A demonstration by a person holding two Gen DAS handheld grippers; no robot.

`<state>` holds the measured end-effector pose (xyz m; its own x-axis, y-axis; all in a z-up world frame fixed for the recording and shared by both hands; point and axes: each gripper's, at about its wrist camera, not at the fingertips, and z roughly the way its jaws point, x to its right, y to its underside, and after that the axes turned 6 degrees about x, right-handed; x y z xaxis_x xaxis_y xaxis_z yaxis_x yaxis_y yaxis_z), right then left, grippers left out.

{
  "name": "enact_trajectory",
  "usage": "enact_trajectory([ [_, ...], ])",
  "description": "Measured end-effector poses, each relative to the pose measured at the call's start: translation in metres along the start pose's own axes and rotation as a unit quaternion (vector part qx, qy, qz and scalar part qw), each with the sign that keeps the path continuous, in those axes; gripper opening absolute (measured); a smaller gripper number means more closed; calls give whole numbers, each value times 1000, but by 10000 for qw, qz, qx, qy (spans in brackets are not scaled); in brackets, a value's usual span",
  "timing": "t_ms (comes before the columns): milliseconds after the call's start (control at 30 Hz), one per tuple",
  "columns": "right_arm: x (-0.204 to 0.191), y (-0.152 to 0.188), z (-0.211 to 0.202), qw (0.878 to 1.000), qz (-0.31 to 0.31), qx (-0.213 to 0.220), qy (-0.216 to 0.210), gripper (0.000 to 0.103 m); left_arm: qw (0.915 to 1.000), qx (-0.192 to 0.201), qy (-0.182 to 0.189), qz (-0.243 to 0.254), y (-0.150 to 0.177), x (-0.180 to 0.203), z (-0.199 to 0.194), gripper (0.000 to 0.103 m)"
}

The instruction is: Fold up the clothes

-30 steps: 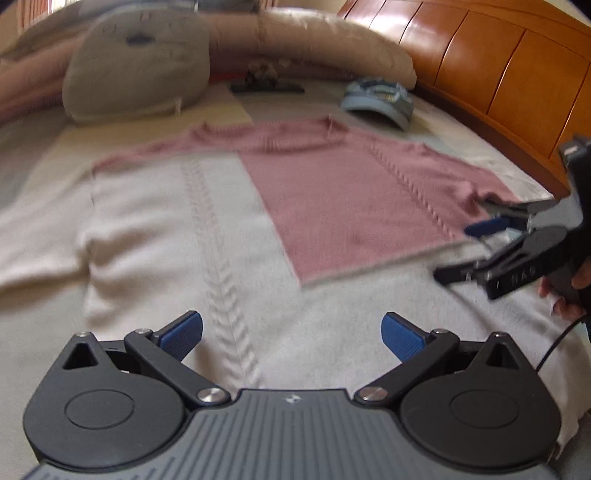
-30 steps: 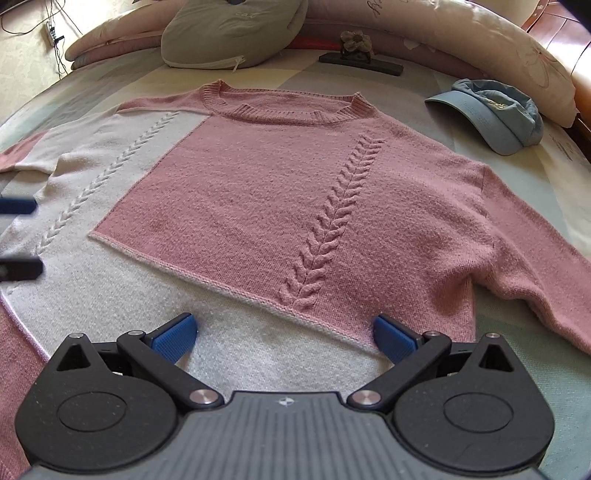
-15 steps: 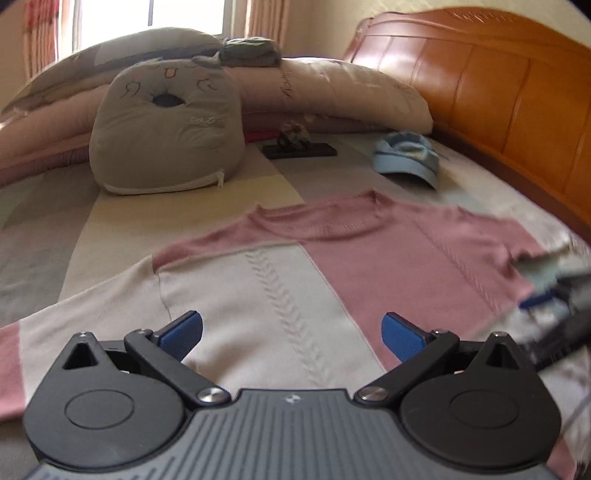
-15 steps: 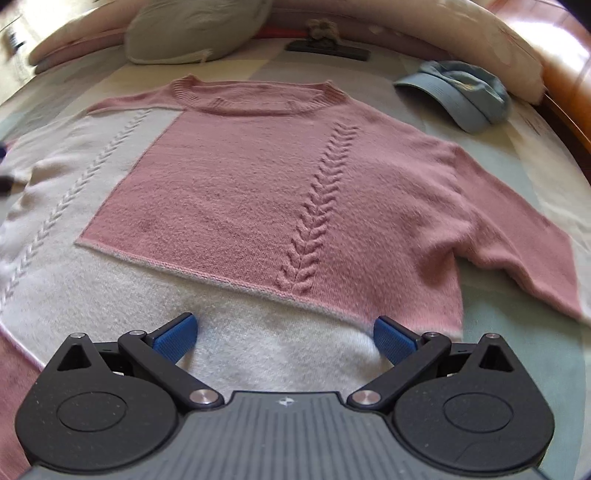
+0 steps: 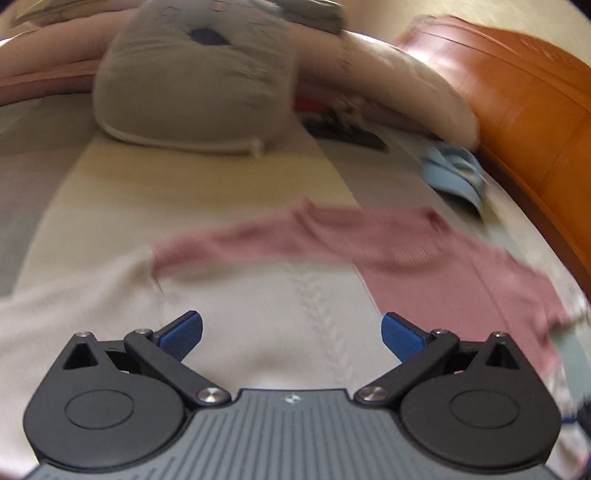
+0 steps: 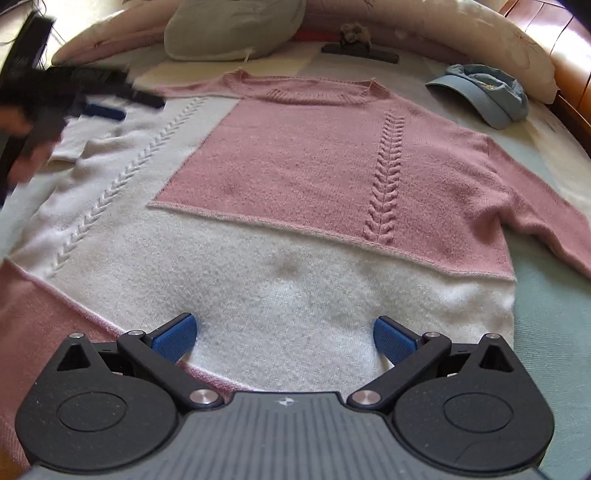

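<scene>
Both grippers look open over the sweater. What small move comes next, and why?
Probably close the left gripper on the white sleeve it hovers by. The sweater lies flat and unfolded, and the right gripper, open and empty, sits at the hem.

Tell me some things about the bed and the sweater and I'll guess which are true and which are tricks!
1. The sweater is pink and white. True.
2. The sweater is already folded into a small square. False: it lies spread out flat on the bed, sleeves out.
3. A blue cap lies on the bed beside the sweater. True.
4. The right gripper is pinching the sweater. False: its fingers are wide apart, with nothing between them.
5. The left gripper is open. True.
6. The grey cushion sits on top of the sweater. False: it is beyond the neckline.
</scene>
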<state>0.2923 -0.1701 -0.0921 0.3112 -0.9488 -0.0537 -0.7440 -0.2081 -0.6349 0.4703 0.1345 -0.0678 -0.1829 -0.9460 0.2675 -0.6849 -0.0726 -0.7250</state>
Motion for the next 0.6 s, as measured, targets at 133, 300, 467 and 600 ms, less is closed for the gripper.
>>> enact_trajectory([
  [133,4,1,0,9998,207,75,19,103,9993,-132,-38,-351,-25,-18,34,102],
  [300,4,4,0,9998,123,165,12,103,9979,-96,-51,-638,-26,-30,47,102],
  [467,5,4,1,9998,103,180,-17,103,9996,-105,-105,-221,-19,-16,12,102],
  [600,1,3,-2,9999,20,41,137,103,9998,-111,-148,113,-12,-5,-16,102],
])
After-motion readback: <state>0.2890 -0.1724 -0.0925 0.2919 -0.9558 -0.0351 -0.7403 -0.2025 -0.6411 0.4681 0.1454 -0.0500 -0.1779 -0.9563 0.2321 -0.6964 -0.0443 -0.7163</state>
